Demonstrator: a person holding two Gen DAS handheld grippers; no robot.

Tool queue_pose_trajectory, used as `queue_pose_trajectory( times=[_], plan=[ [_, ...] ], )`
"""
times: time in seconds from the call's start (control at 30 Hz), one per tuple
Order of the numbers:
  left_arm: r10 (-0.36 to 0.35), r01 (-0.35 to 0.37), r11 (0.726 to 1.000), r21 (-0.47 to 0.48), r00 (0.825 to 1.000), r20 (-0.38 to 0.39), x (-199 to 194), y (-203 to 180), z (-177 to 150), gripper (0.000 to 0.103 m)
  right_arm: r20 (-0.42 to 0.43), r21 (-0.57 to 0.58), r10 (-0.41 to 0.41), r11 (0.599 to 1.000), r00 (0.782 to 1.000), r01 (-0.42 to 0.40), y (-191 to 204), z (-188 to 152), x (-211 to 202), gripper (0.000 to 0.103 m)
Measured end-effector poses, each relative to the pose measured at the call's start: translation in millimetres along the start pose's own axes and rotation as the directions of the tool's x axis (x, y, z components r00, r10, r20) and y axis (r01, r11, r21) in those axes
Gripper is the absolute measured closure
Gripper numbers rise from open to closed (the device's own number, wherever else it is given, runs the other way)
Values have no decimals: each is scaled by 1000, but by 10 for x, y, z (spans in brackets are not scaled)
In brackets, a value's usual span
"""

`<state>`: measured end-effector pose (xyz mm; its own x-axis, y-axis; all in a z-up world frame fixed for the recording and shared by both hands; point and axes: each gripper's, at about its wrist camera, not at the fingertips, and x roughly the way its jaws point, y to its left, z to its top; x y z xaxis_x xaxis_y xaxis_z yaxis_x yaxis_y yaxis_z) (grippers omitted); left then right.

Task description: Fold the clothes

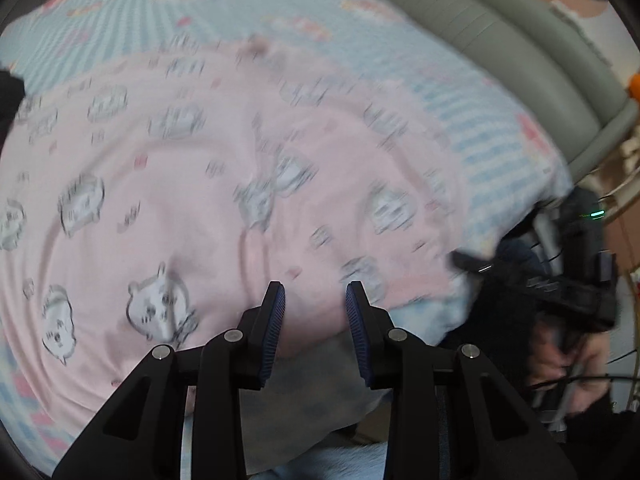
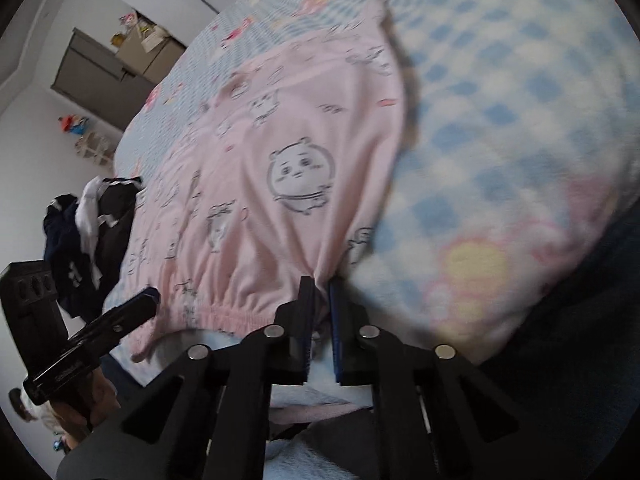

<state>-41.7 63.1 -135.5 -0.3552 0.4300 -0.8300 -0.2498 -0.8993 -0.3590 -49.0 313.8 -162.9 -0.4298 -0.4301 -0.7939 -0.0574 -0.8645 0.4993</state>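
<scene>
Blue checked bedding (image 2: 500, 128) covered the bed, pink pajama garment (image 2: 280, 152) spread upon it. Right claw (image 2: 320, 292) pinched the garment's elastic hem; left claw (image 1: 316, 296) hung parted above the garment.

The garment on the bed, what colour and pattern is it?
Pale pink garment with small cartoon animal faces, clearest in the right wrist view.

I'm counting one pink garment (image 2: 280, 152), one checked blanket (image 2: 500, 120), two grippers (mine) and one dark clothes heap (image 2: 92, 236).
</scene>
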Motion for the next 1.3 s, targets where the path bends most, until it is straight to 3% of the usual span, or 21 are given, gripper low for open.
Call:
queue_pose_trajectory(
  times=[0.1,0.23,0.27,0.33,0.43,0.47,0.53,0.63,0.8,1.03,1.23,1.3],
  plan=[
    [4,-4,1000,-19,1000,-12,34,66,-109,70,17,-28,-88,996,996,88,9,-10,-56,99],
    [-18,19,999,-40,1000,10,-14,104,-158,70,30,-15,-95,995,995,96,-130,23,-202,97],
    [-25,26,999,-44,1000,17,-35,110,-158,70,20,2,-31,1000,999,31,-137,34,-199,97],
    [-40,42,998,-41,999,34,-99,100,-150,70,3,36,94,995,996,-94,-146,55,-191,81],
    [-102,105,994,-35,992,77,-201,32,-112,70,-42,17,105,994,994,-104,-55,49,-65,51],
    [-126,129,991,-33,988,90,-233,6,-98,72,-65,22,106,994,992,-104,-42,44,4,51],
    [-148,150,989,-13,985,89,-236,-75,-50,72,-71,4,72,997,995,-72,22,50,52,88],
    [-80,80,997,13,996,32,-92,-161,24,72,-7,-52,31,998,999,-31,164,90,-105,96],
    [-71,70,997,-33,997,-36,55,17,-36,72,36,-142,78,987,996,-72,455,282,-284,97],
    [-121,130,984,-124,990,75,-362,303,-136,72,-23,-296,191,936,981,-189,1205,416,-28,97],
    [-248,267,956,-120,957,152,-523,317,-54,72,-54,-240,225,943,973,-231,1035,336,-22,93],
    [-242,254,962,-97,962,127,-452,203,19,72,-53,-219,177,958,983,-184,883,293,-27,93]
  ],
)
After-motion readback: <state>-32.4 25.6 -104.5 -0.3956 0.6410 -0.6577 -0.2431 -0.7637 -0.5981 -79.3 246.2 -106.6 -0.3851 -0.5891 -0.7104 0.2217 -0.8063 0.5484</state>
